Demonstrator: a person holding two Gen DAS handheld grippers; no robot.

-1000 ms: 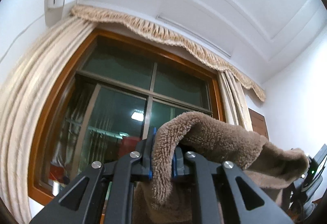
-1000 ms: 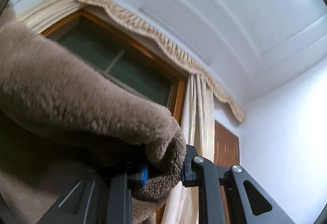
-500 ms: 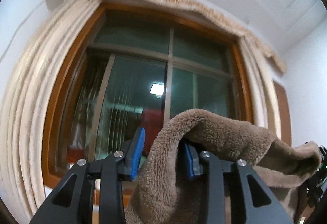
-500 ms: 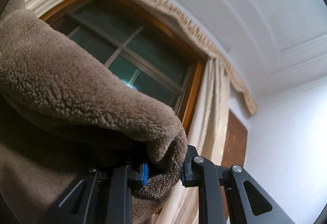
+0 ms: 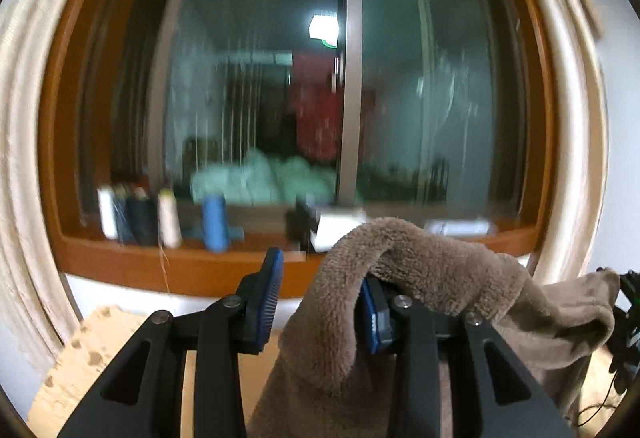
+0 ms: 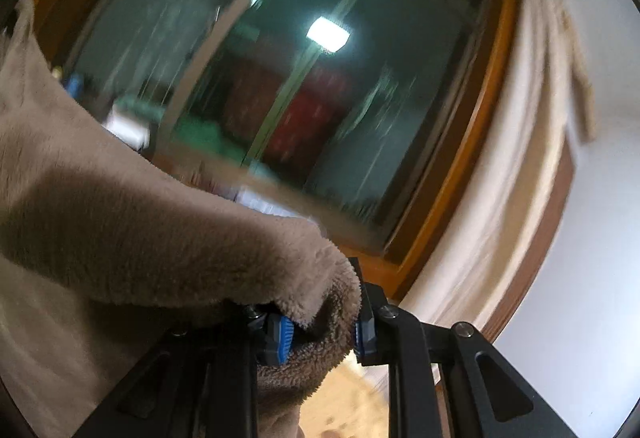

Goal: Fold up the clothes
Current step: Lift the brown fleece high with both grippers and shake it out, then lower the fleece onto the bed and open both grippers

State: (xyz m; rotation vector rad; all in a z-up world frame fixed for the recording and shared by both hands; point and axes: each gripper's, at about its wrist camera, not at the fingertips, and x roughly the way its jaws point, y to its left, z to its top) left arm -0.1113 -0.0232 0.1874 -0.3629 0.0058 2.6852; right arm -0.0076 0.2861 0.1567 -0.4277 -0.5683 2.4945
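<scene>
A brown fleece garment (image 5: 404,290) hangs between my two grippers. In the left wrist view my left gripper (image 5: 320,302) stands open; the fleece is draped over the right finger's blue pad (image 5: 370,312) and falls down between the fingers, while the left pad (image 5: 269,296) is bare. In the right wrist view my right gripper (image 6: 320,330) has its blue pads a little apart with the fleece edge (image 6: 200,238) bunched between them; the cloth spreads left and covers the left finger. The table under the cloth is mostly hidden.
A wood-framed window (image 5: 344,78) fills both views, with cream curtains (image 5: 24,158) at its sides. Thread spools (image 5: 214,222) and small boxes (image 5: 340,230) stand on the sill. A light wooden board (image 5: 80,350) shows at lower left, and dark gear (image 5: 628,318) at far right.
Both grippers have tilted down from the ceiling toward the window sill. The left jaws have opened wider, leaving the fleece draped on one finger. The right jaws have parted slightly.
</scene>
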